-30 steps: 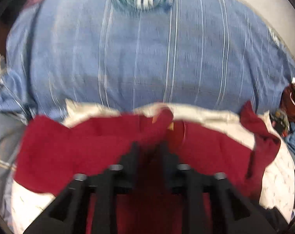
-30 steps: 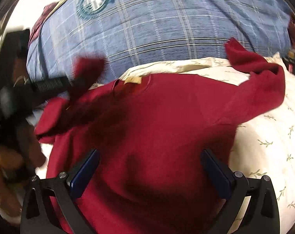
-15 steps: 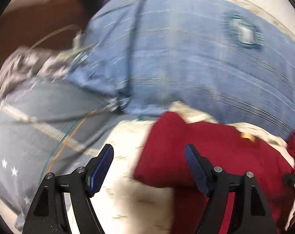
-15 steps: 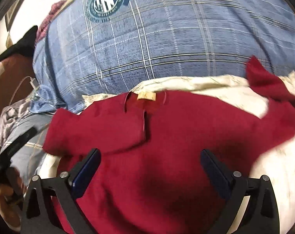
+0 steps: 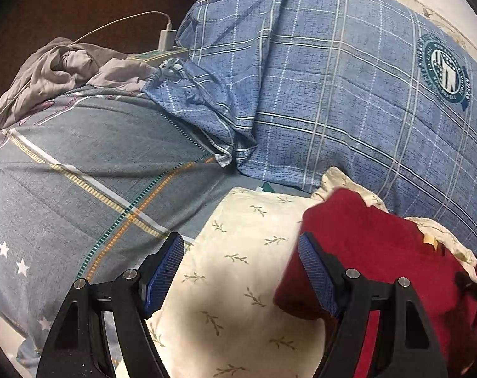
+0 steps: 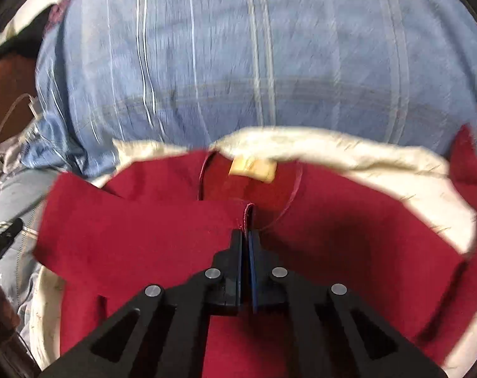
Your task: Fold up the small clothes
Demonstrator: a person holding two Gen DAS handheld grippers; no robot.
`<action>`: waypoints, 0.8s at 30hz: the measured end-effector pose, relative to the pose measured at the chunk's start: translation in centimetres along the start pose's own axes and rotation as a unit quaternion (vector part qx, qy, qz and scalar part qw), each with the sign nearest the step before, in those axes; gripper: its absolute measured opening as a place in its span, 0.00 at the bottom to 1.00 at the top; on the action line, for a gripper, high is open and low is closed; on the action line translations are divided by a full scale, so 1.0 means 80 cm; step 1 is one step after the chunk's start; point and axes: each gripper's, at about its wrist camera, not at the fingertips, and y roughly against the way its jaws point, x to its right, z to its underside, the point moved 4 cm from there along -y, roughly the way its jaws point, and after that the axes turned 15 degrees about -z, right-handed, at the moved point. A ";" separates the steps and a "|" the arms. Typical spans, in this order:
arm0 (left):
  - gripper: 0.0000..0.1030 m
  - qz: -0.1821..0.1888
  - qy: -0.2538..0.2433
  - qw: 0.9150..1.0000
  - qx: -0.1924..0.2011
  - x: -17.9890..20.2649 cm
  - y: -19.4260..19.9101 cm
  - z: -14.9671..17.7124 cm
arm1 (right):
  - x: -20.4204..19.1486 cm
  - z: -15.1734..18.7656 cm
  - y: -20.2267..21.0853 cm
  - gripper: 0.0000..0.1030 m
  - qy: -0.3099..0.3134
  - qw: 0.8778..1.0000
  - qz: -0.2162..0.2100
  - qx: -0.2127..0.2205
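A dark red long-sleeved top (image 6: 144, 220) lies on a cream leaf-print pillow (image 5: 244, 252), its tan neck label (image 6: 252, 168) facing up. One sleeve is folded across the chest, and its cuff (image 6: 247, 212) ends just below the collar. My right gripper (image 6: 245, 236) is shut on that cuff edge. The other sleeve (image 6: 468, 163) trails off to the right. My left gripper (image 5: 241, 271) stands open over the bare pillow beside the top's (image 5: 380, 252) folded left edge, holding nothing. Its right finger (image 5: 317, 277) overlaps the red cloth in the left wrist view.
A blue plaid quilt (image 5: 332, 94) with a round crest bulges behind the pillow. A grey sheet with stars and stripes (image 5: 65, 173) spreads to the left. Behind it lie crumpled grey cloth (image 5: 59, 69) and a white charger on a power strip (image 5: 166, 39).
My left gripper let go of the sleeve, opened and swung left off the top. The sleeve now lies folded over the chest. My right gripper moved toward the collar and closed on the cuff.
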 end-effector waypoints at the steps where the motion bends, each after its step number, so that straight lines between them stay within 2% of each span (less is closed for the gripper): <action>1: 0.73 0.001 -0.001 1.000 0.003 0.000 0.003 0.001 | 0.006 -0.005 0.015 0.03 0.000 1.000 0.009 0.016; 2: 0.73 -0.001 -0.003 1.000 0.007 0.001 0.005 0.001 | 0.016 -0.008 0.035 0.03 -0.007 0.999 0.020 0.033; 5: 0.73 -0.005 -0.003 1.000 0.010 0.000 0.013 0.007 | 0.046 -0.009 0.060 0.03 -0.020 0.997 0.061 0.046; 7: 0.73 0.001 -0.012 1.000 0.002 0.009 0.012 0.014 | 0.068 -0.005 0.060 0.03 -0.031 0.994 0.096 0.036; 10: 0.73 0.013 -0.035 0.999 0.000 0.026 0.017 0.022 | 0.090 0.012 0.046 0.05 -0.053 0.992 0.112 0.007; 12: 0.73 0.022 -0.047 0.999 0.003 0.034 0.022 0.025 | 0.098 0.020 0.042 0.10 -0.076 0.991 0.108 -0.004; 13: 0.73 0.029 -0.055 0.998 0.005 0.040 0.025 0.027 | 0.099 0.022 0.047 0.19 -0.086 0.991 0.102 0.002; 14: 0.73 0.033 -0.062 0.997 0.007 0.044 0.027 0.028 | 0.097 0.022 0.054 0.32 -0.087 0.991 0.100 0.011; 17: 0.73 0.048 -0.080 0.996 0.010 0.056 0.030 0.032 | 0.072 0.013 0.069 0.47 -0.050 0.992 0.101 0.047; 19: 0.73 0.056 -0.090 0.994 0.003 0.065 0.027 0.035 | 0.041 0.011 0.057 0.48 -0.010 0.997 0.075 0.032; 21: 0.73 0.053 -0.108 0.993 -0.009 0.073 0.016 0.041 | 0.011 0.016 0.029 0.47 0.012 1.000 0.023 -0.006; 24: 0.73 0.009 -0.137 0.990 -0.027 0.081 -0.007 0.049 | -0.018 0.027 -0.013 0.46 0.020 0.999 -0.017 -0.041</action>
